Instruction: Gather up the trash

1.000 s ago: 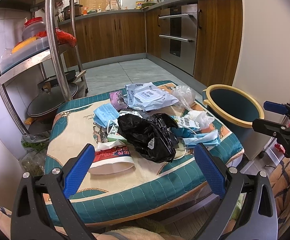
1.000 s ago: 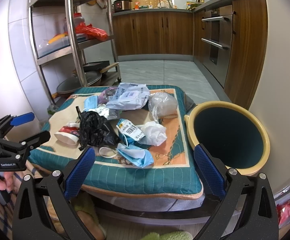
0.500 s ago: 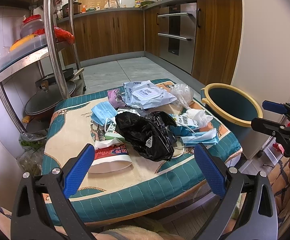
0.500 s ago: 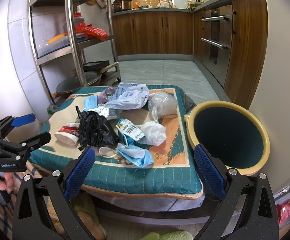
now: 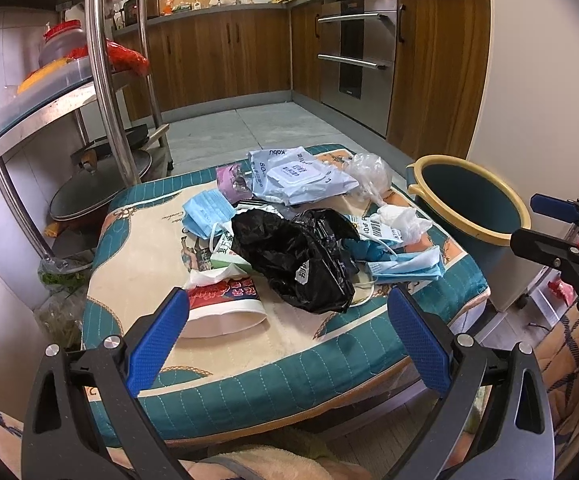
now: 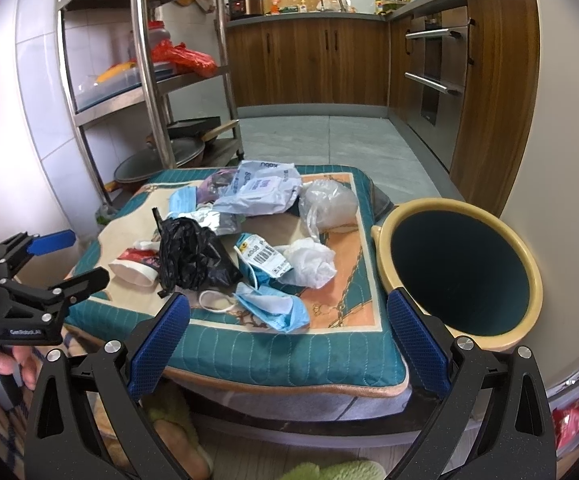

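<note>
A pile of trash lies on a teal quilted cushion (image 5: 249, 368) (image 6: 289, 356): a black plastic bag (image 5: 301, 260) (image 6: 193, 256), a red and white paper cup (image 5: 225, 308) (image 6: 135, 266), blue face masks (image 5: 405, 268) (image 6: 273, 306), a white crumpled bag (image 6: 309, 262), a pale blue mailer (image 5: 301, 176) (image 6: 257, 192). A teal bin with a yellow rim (image 5: 469, 204) (image 6: 461, 268) stands right of the cushion. My left gripper (image 5: 289, 332) is open and empty before the cushion's near edge. My right gripper (image 6: 289, 336) is open and empty, near the cushion's front right.
A steel shelf rack (image 5: 105, 80) (image 6: 149, 80) with pans stands at the left. Wooden kitchen cabinets (image 5: 217, 60) and an oven (image 5: 353, 52) line the back. A white wall (image 5: 537, 80) rises behind the bin. Slippers (image 6: 177, 436) lie on the floor below.
The left gripper has shifted slightly, so the pile sits a little lower and nearer in its view. The right gripper has barely moved. Both stay open.
</note>
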`<state>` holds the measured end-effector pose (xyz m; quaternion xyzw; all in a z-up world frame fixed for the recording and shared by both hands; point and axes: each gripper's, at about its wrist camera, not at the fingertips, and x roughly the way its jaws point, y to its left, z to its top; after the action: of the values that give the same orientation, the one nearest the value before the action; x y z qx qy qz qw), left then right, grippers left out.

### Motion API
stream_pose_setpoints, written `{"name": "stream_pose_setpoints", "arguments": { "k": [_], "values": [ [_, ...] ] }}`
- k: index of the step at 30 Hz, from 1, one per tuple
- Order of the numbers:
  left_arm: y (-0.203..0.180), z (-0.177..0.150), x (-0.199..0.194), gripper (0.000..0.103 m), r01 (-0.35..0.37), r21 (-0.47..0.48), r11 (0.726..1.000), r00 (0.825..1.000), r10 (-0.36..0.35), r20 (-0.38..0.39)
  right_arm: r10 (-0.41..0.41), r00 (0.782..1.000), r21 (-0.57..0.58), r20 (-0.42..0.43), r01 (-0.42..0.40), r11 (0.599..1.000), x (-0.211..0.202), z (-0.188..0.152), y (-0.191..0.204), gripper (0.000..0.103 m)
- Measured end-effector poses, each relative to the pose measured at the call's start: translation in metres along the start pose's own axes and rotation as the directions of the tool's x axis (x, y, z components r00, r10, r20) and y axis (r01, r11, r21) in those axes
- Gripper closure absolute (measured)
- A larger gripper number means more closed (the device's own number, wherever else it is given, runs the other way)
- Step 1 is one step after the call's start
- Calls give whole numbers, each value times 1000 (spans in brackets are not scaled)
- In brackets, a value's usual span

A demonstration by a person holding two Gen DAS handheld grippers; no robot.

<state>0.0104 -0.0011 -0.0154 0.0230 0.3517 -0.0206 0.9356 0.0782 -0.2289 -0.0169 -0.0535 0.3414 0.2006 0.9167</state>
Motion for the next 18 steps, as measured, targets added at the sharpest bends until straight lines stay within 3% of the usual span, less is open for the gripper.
{"name": "stream_pose_setpoints", "arguments": {
  "k": [18],
  "values": [
    [1,4,7,6,27,-11,1000,999,-27,-27,18,999,3,-40,-17,1000,7,1,2,5]
  ]
}}
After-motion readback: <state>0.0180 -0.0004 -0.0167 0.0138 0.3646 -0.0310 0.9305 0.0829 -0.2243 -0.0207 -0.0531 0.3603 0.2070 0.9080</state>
